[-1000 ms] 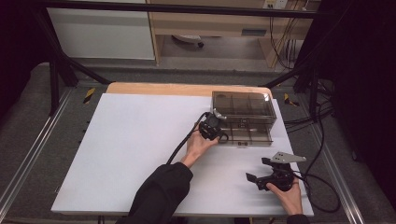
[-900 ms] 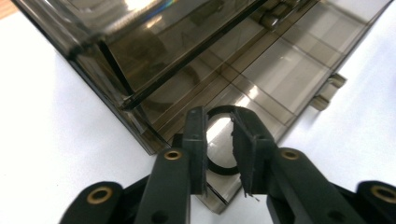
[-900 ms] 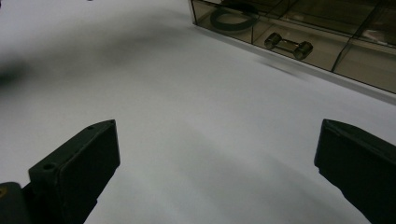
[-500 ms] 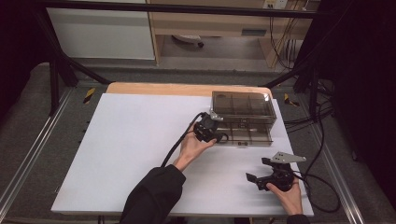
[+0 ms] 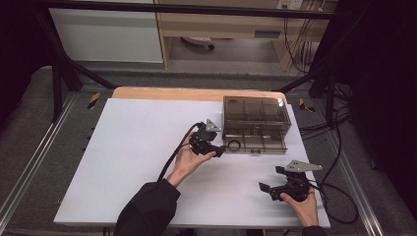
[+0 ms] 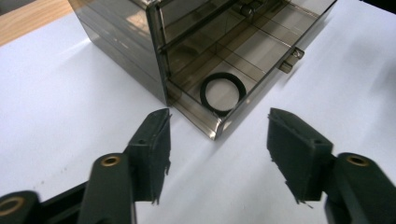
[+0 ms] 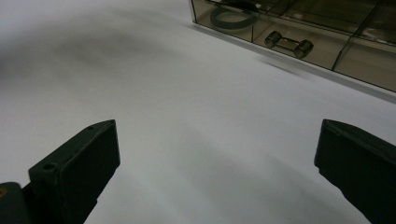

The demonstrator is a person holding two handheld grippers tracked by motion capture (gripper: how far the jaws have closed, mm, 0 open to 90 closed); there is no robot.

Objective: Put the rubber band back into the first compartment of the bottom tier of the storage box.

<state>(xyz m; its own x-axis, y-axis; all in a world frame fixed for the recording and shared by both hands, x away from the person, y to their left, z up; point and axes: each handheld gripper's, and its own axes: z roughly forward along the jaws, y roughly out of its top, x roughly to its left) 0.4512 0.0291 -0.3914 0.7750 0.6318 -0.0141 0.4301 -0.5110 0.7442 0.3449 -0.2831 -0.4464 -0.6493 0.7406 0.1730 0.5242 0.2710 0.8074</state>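
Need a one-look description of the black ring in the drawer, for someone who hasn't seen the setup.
Start at the smoky transparent drawer box at the far right of the white table. Its bottom drawer is pulled out toward the person, and the black ring lies flat in that drawer's end compartment, nearest the left gripper. It is the one round, dark, hollow item there; the neighbouring compartments look bare.

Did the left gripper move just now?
Yes. The left gripper has slid back toward the person and a little left, away from the smoky box. Its jaws are open, near the drawer's corner with the black ring.
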